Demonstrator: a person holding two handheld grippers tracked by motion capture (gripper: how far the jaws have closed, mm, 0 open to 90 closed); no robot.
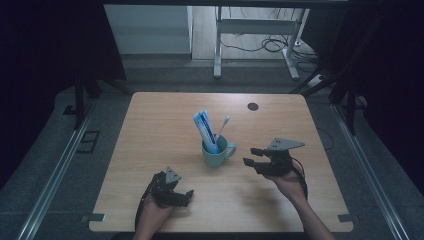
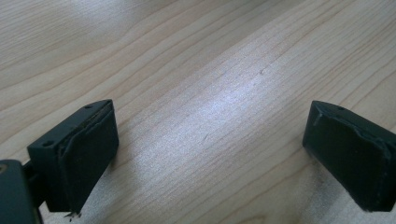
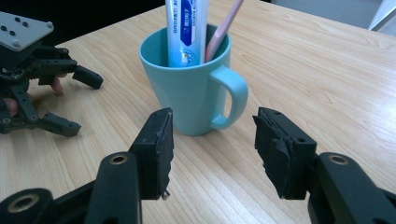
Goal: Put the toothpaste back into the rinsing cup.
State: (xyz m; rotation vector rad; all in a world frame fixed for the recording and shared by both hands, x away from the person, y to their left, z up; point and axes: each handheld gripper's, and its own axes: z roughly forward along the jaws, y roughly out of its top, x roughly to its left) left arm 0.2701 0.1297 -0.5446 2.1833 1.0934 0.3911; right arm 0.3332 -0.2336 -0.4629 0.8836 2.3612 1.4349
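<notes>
A teal mug stands near the middle of the wooden table, its handle toward the right. Inside it lean a blue-and-white toothpaste tube and a pink toothbrush. My right gripper is open just right of the mug, its jaws pointing at the handle with nothing between them. My left gripper rests low near the front edge, open over bare wood; it also appears as the left gripper beyond the mug.
A dark round grommet sits near the table's far edge. Beyond the table stand white desk legs with cables on the floor. Metal rails run along both sides of the table.
</notes>
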